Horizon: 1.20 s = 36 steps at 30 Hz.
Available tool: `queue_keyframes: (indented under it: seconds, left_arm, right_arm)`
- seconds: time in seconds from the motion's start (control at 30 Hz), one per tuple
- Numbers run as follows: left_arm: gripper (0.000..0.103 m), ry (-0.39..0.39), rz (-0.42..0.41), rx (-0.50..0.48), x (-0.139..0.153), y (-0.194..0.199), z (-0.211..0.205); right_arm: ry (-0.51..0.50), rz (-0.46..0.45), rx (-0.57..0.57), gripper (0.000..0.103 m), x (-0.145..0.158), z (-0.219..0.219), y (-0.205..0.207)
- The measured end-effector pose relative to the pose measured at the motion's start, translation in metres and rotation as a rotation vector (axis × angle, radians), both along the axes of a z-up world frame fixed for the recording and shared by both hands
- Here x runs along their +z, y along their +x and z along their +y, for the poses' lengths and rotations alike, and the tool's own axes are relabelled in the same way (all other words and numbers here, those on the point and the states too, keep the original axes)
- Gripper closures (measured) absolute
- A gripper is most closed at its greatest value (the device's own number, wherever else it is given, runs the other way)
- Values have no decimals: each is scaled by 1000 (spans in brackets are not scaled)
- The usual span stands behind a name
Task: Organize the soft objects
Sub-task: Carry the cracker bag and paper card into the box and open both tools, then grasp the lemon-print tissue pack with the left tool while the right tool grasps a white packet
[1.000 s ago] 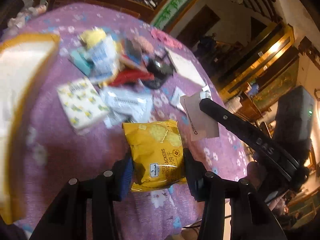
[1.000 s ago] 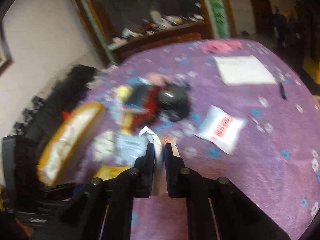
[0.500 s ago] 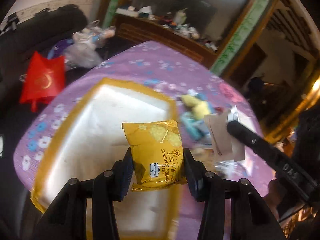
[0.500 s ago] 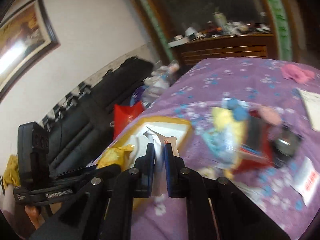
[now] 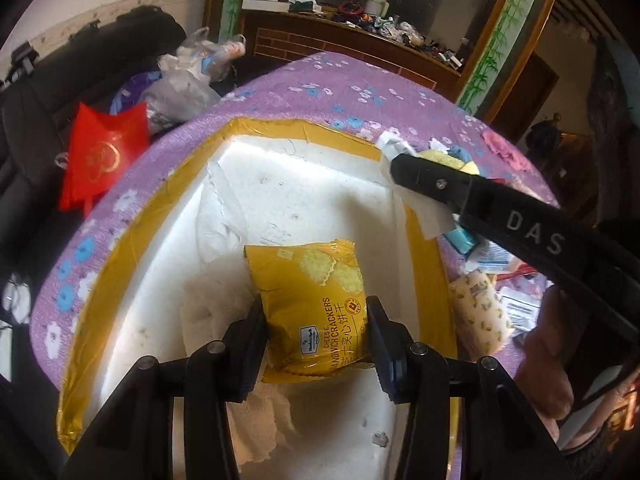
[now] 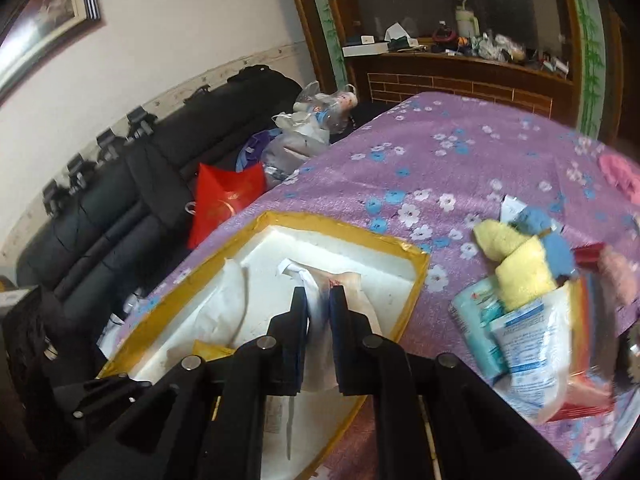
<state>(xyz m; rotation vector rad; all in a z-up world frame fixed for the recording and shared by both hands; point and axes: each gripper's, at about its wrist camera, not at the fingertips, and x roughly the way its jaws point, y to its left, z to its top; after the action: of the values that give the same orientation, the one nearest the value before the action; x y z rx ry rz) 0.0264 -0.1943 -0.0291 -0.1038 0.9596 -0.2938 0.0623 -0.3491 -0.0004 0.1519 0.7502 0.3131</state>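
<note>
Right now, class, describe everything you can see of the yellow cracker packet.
The yellow cracker packet is a glossy, crinkled foil pouch printed with two crackers and the words "cheese sandwich crackers". It stands upright, pinched at its lower sides between the left gripper pads, and hangs over the white foam box with the yellow-taped rim.

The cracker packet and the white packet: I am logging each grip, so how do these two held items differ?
The yellow cracker packet is puffy and wide, so the left gripper stands well apart around it; the white packet is flat and thin, so the right gripper is almost closed on it. The cracker packet carries bold printed lettering; the white packet looks crumpled, its print unreadable. Both hang over the white foam box.
</note>
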Motion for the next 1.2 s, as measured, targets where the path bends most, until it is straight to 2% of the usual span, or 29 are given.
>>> queue_keyframes:
  seconds: [0.07, 0.13, 0.2, 0.3, 0.4, 0.47, 0.5, 0.53, 0.6, 0.67, 0.73, 0.8, 0.9, 0.97, 1.0, 1.07, 1.2]
  left_arm:
    - [53, 5, -5, 3, 0, 0, -1]
    - [53, 0, 2, 4, -2, 0, 0]
    - [53, -11, -5, 14, -1, 0, 3]
    - [53, -18, 3, 10, -4, 0, 5]
    - [53, -28, 14, 13, -5, 0, 5]
    - [52, -33, 18, 14, -4, 1, 6]
    - [49, -38, 25, 11, -5, 1, 7]
    - [47, -46, 30, 6, -4, 1, 7]
    - [31, -54, 25, 8, -1, -5, 10]
    - [22, -75, 12, 11, 1, -12, 11]
    - [21, -100, 16, -2, 2, -18, 9]
    - [21, -104, -5, 3, 7, -29, 5]
    - [21, -100, -84, -26, 21, -48, -6]
    - [18, -120, -137, -61, 31, -62, -16]
    - [17, -131, -139, -80, 33, -65, -22]
    - [17, -162, -126, -143, 36, -71, -39]
    - [17, -177, -92, -232, 35, -75, -75]
  right_arm:
    - [-23, -42, -14, 92, 9, 1, -3]
    - [24, -57, 6, 93, 15, -3, -1]
    - [76, -37, 22, 93, 11, -5, 4]
    - [51, 9, 19, 93, -8, 0, 12]
    - [62, 80, 75, 92, -23, 9, 17]
    - [62, 91, 86, 91, -30, 12, 17]
    - [68, 86, 88, 89, -30, 11, 16]
    - [76, 88, 94, 81, -30, 10, 15]
    - [131, 101, 103, 69, -32, 3, 15]
    - [203, 106, 108, 64, -31, -5, 14]
    - [258, 102, 100, 51, -30, -15, 11]
    - [275, 93, 68, 49, -28, -23, 7]
    - [309, 78, 27, 48, -22, -41, -16]
    - [380, 58, -1, 38, -20, -63, -46]
    - [405, 52, -15, 33, -21, -72, -58]
    - [439, 50, -50, 33, -25, -95, -87]
    - [426, 94, -113, 33, -35, -137, -129]
